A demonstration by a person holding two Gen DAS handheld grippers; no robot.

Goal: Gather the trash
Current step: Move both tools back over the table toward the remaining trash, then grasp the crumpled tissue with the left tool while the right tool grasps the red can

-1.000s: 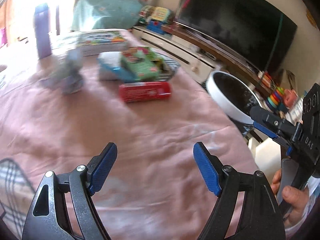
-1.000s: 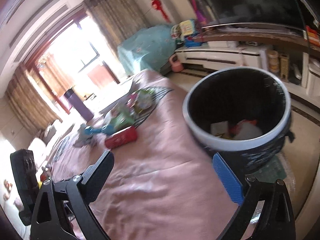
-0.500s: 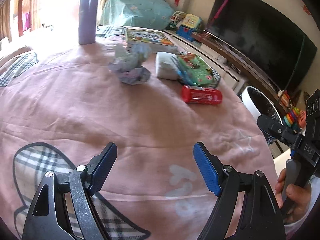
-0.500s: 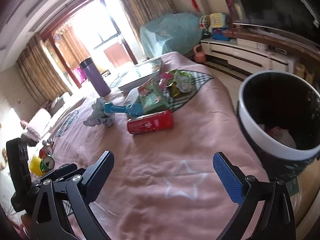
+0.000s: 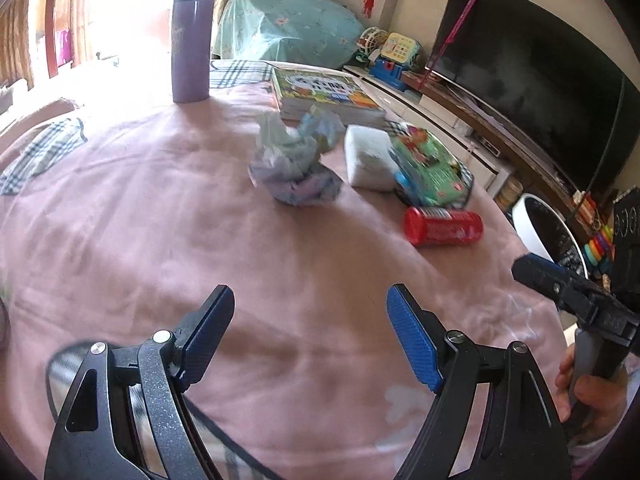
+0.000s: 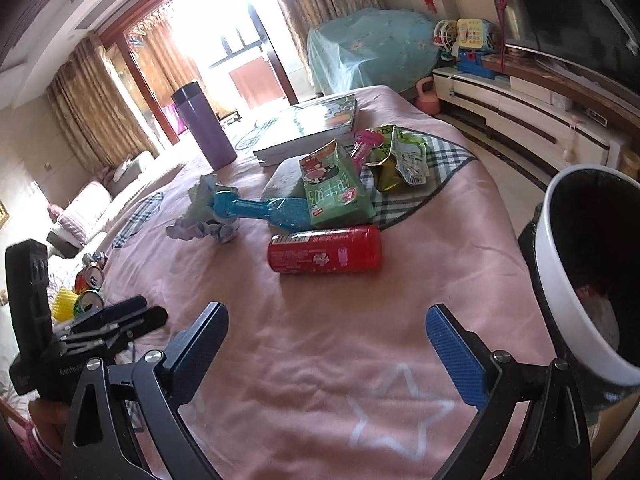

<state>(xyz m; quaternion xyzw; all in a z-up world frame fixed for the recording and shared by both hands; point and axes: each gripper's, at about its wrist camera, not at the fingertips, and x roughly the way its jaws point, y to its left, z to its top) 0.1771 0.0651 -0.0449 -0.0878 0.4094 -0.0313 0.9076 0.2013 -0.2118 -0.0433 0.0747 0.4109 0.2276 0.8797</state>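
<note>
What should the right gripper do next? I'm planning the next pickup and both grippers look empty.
Probably ease the right gripper forward and down toward the red can. Its jaws stand open with nothing between them, the can lies on its side nearest to it on the pink cloth, clear of the other litter, and the bin waits just to the right.

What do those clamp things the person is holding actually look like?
Each is a black metal frame with silver rivets that ends in two flat fingers faced with blue textured pads. The left gripper and the right gripper look alike. Seen from the other side, each carries a black boxy block with pale lettering and round holes. The hand grips a grey handle; a pale sleeve edge shows.
</note>
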